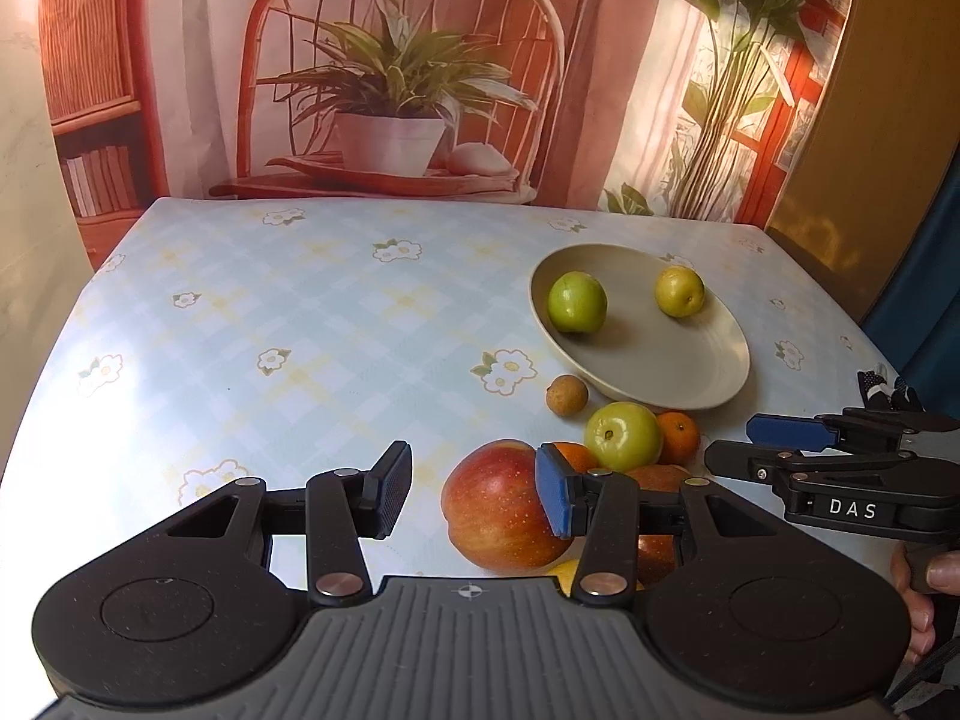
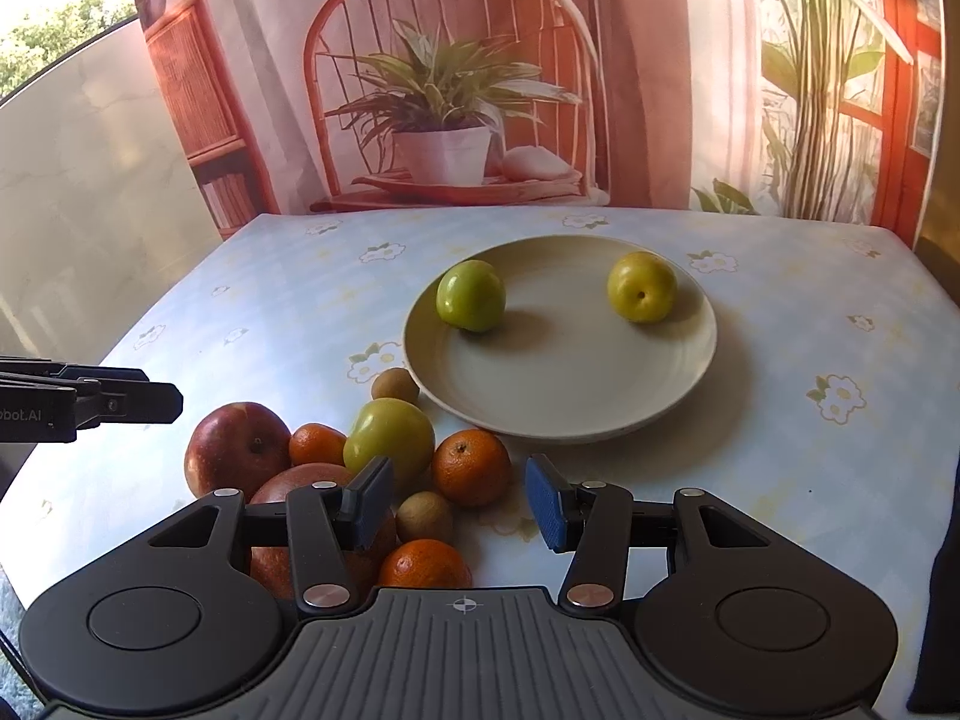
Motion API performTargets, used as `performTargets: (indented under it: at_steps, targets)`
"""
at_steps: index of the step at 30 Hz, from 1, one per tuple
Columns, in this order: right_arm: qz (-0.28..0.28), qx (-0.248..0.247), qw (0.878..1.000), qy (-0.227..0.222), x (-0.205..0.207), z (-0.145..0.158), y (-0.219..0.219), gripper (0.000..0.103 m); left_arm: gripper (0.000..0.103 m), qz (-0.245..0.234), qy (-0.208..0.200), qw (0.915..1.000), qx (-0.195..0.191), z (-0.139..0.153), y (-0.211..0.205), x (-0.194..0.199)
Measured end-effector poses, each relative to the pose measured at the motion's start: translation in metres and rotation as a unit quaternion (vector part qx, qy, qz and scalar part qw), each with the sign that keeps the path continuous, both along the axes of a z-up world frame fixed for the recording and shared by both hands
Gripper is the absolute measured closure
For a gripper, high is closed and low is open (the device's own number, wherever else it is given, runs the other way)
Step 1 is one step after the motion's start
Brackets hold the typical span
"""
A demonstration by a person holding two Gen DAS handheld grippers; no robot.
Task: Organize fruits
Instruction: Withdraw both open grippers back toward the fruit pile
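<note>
Both sets of jaws stand part open and hold nothing. The left gripper [image 1: 474, 492] hangs over the near desk [image 1: 270, 312] with a red apple [image 1: 498, 510] just past its right pad, not pinched. The right gripper [image 2: 459, 501] hangs above the fruit pile with an orange [image 2: 471, 467] and a small brown fruit [image 2: 425, 517] showing in its gap, neither touched.

Beyond them, the plate [image 2: 564, 384] carries two fruits well apart: a green one [image 2: 471, 295] at its left and a yellowish one [image 2: 642, 287] at its far right. By my judgement the sorting is barely begun; a pile of apples, oranges, a green fruit [image 2: 390, 435] and brown fruits remains on the desk beside the plate's near-left rim.

The right view lays the whole pile open, including a near orange [image 2: 425, 564]. The left view hides much of it behind its own jaws, yet shows the person's fingers [image 1: 939, 570] on the right gripper's handle.
</note>
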State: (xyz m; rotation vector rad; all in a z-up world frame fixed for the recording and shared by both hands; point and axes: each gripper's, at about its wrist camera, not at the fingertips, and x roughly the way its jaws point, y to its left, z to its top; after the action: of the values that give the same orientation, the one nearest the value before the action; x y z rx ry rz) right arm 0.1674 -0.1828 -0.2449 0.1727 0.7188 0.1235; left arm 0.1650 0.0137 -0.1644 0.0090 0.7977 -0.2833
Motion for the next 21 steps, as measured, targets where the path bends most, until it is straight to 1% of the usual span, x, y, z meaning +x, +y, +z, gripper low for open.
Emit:
performTargets:
  at_steps: [5,13,21]
  targets:
    - [-0.001,0.000,1.000,-0.004,-0.007,0.001,0.001,0.057,0.055,-0.009,-0.001,1.0000,0.002,0.000,-0.004,-0.006]
    - [0.002,0.002,1.000,-0.014,-0.024,0.003,0.006,0.057,0.055,-0.008,-0.002,1.0000,-0.003,-0.001,-0.002,-0.021]
    - [0.029,0.001,0.999,-0.023,-0.041,0.006,0.025,0.057,0.055,0.007,-0.009,0.9999,-0.008,0.001,0.013,-0.034]
